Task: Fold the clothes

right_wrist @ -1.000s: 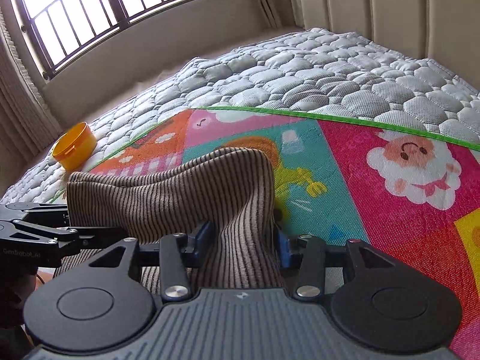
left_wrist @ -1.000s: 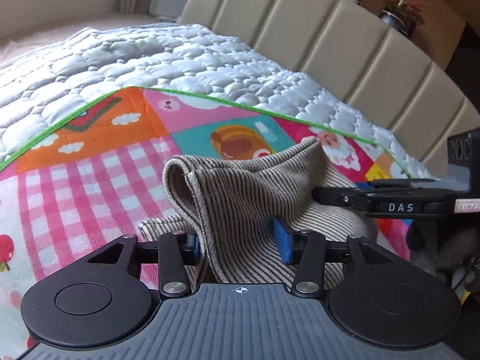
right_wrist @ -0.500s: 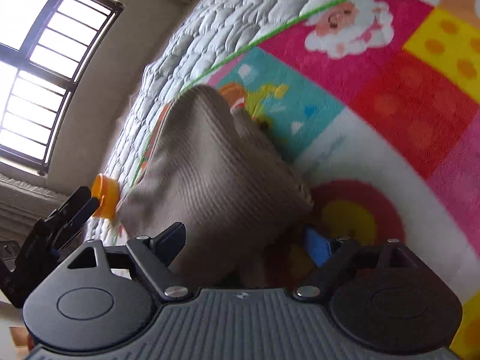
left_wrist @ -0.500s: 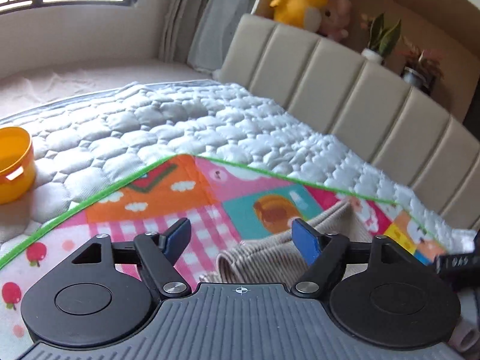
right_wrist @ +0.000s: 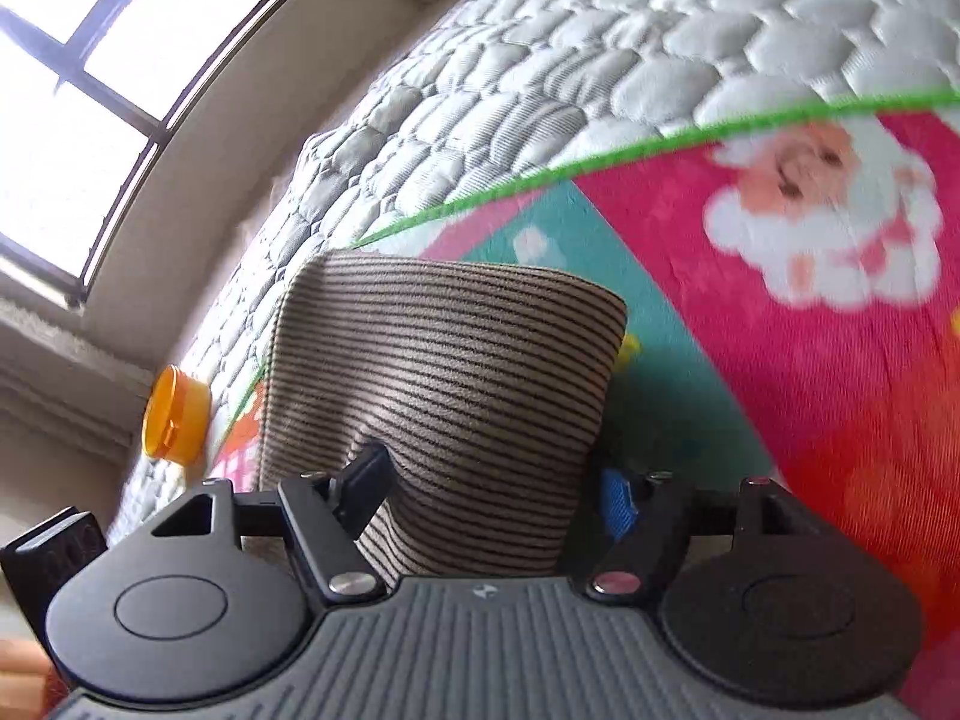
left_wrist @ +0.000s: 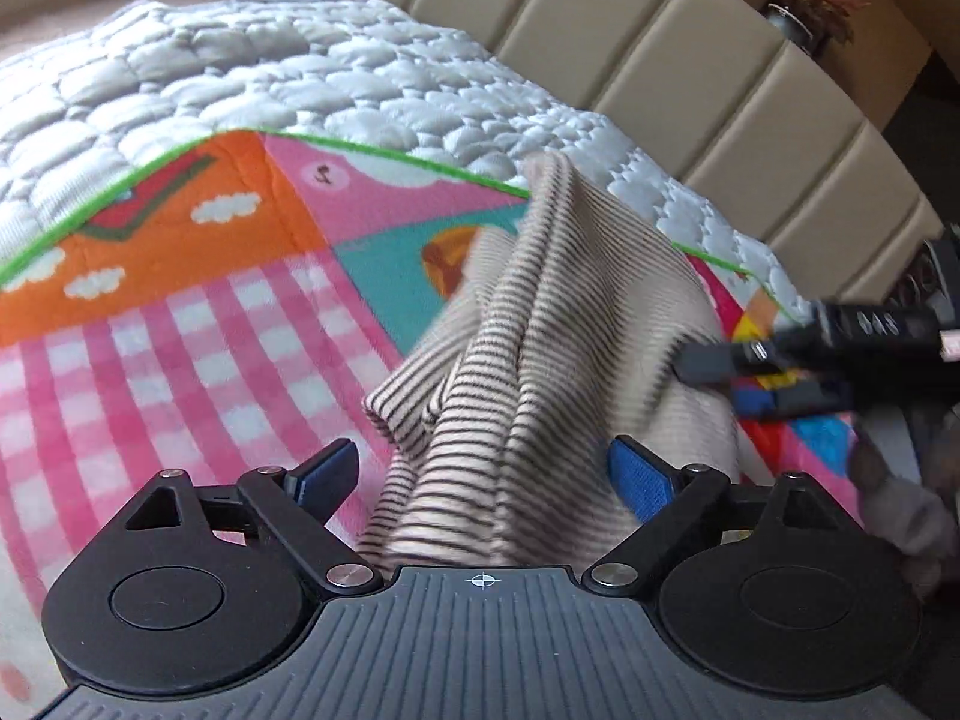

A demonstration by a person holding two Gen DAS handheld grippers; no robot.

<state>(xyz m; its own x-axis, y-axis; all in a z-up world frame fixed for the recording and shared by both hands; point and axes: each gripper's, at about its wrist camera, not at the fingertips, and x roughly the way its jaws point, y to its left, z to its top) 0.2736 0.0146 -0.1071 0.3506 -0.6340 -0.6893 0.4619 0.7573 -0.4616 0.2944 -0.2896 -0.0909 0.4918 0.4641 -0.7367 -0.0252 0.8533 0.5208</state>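
Striped cloth (left_wrist: 540, 360) bunched between the spread fingers of the left gripper (left_wrist: 483, 474), over the play mat (left_wrist: 180, 330) on the bed (left_wrist: 300, 78).

Left gripper released, blue pads clear of the folds. Right gripper (right_wrist: 489, 489) also spread wide, cloth (right_wrist: 444, 378) rising between its fingers, not pinched. Beige with thin dark stripes, draped in soft upright folds, peaked at the top. Orange cup (right_wrist: 174, 414) well apart on the quilt.

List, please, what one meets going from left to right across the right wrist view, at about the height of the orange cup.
Orange cup → striped garment → blue finger pad of the right gripper → colourful play mat.
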